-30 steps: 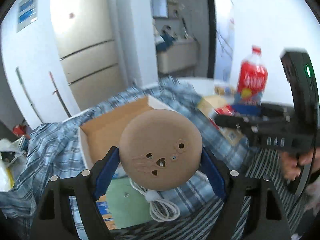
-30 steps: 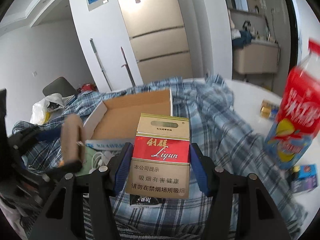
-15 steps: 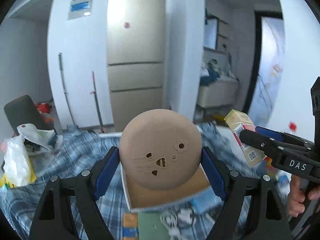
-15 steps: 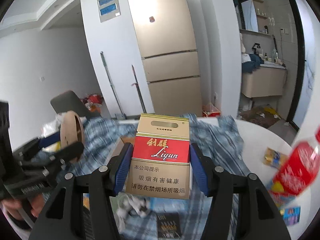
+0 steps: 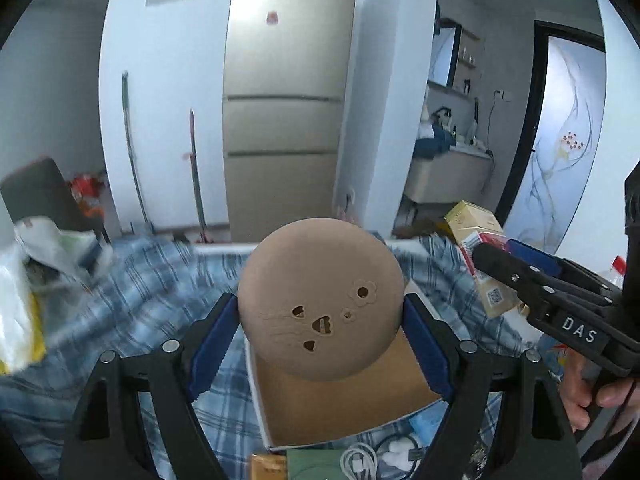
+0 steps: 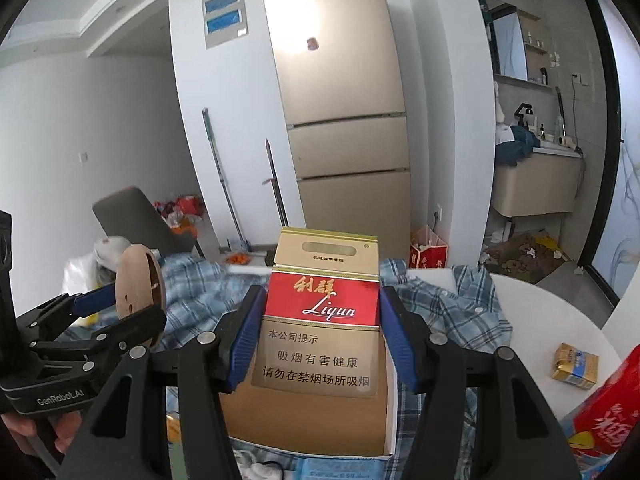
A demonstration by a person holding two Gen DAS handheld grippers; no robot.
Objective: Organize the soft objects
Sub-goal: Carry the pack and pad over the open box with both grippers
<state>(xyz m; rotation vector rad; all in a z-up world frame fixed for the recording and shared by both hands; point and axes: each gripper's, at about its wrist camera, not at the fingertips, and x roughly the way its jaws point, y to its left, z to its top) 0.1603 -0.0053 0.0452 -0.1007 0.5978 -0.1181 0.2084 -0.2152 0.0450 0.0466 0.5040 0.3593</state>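
My left gripper [image 5: 320, 322] is shut on a round brown disc [image 5: 320, 300] with small cut-out holes, its blue pads pressing both edges. The disc hangs over an open cardboard box [image 5: 340, 408] with a white rim. My right gripper [image 6: 321, 320] is shut on a red and gold cigarette pack [image 6: 320, 312], upright above the same box [image 6: 304, 420]. In the left wrist view the right gripper [image 5: 496, 250] and its pack [image 5: 472, 220] come in from the right. The right wrist view shows the left gripper [image 6: 120, 308] and the disc [image 6: 138, 292] edge-on at the left.
A blue plaid shirt [image 6: 460, 308] is spread around the box on a white round table [image 6: 540, 320]. A small yellow pack [image 6: 576, 366] and a red bottle [image 6: 608, 412] sit at the right. White cable [image 5: 360, 460] lies by the box's near rim. A plastic bag [image 5: 16, 300] is far left.
Both grippers have risen and come closer together, each still holding its object. The box has slid from behind the disc to beneath it, and more of the room shows.
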